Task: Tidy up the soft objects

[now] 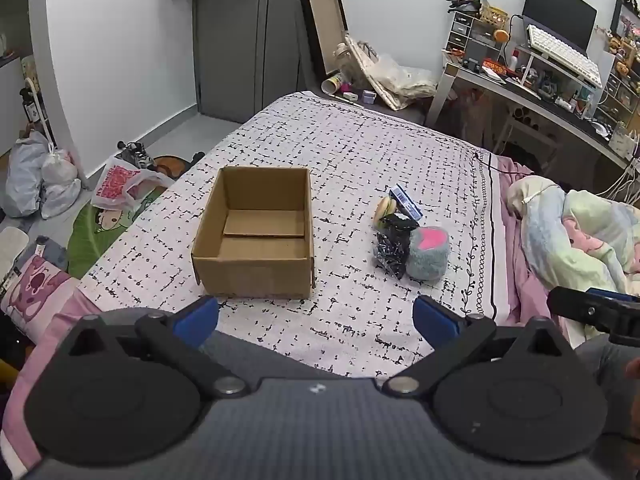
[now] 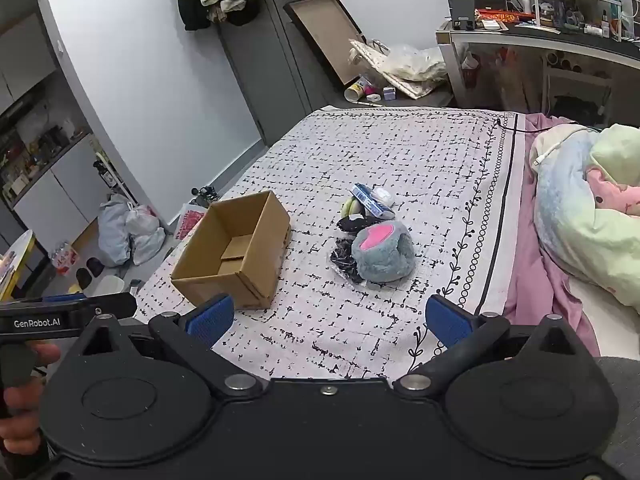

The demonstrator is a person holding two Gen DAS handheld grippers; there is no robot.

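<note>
The grey plush toy (image 2: pixel 383 255) with a pink heart patch lies on the bed (image 2: pixel 400 152), right of the open cardboard box (image 2: pixel 236 252). A black crinkled bag (image 2: pixel 345 260) touches its left side; a blue packet (image 2: pixel 370 200) and a small burger-shaped plush (image 1: pixel 385 208) lie just behind. The left claw (image 1: pixel 316 322) and right claw (image 2: pixel 328 320) both hover with fingers spread apart, holding nothing. A rumpled pastel quilt (image 2: pixel 592 216) lies along the bed's right edge. A cluttered desk (image 1: pixel 560 96) stands beyond.
</note>
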